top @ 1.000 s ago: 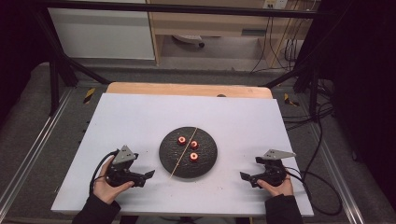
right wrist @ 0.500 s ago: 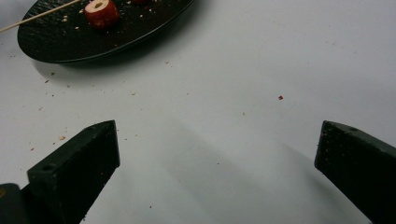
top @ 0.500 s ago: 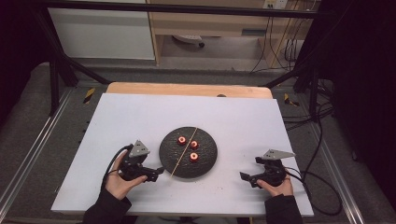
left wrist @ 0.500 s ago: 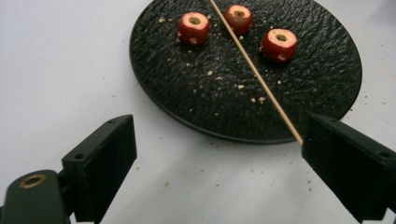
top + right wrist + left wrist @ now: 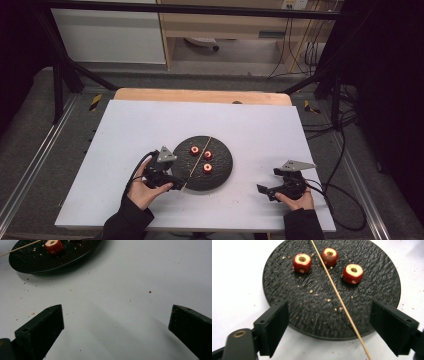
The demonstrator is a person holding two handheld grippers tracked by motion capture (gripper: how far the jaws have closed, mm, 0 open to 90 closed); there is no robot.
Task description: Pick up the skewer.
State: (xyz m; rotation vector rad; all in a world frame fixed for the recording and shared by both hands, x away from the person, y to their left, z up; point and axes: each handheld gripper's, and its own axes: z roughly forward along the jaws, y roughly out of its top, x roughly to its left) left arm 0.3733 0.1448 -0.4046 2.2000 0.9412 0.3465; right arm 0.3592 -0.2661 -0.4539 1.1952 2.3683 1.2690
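Gripped in the person's left hand, the left gripper hovers at the near-left rim of a round black plate on the white table. Its jaws stand wide apart and have just been closing a little, with the near end of a thin wooden skewer lying between them, untouched by either pad. In the left gripper view the skewer runs slantwise across the plate from its far edge to beyond its near rim, where its end overhangs the table. Three red cored fruit pieces sit on the far half of the plate, one on one side of the skewer and two on the other, with crumbs scattered around them. At the table's near-right corner, well apart from the plate, the right gripper rests in the right hand, its jaws spread wide over bare tabletop with nothing between them.
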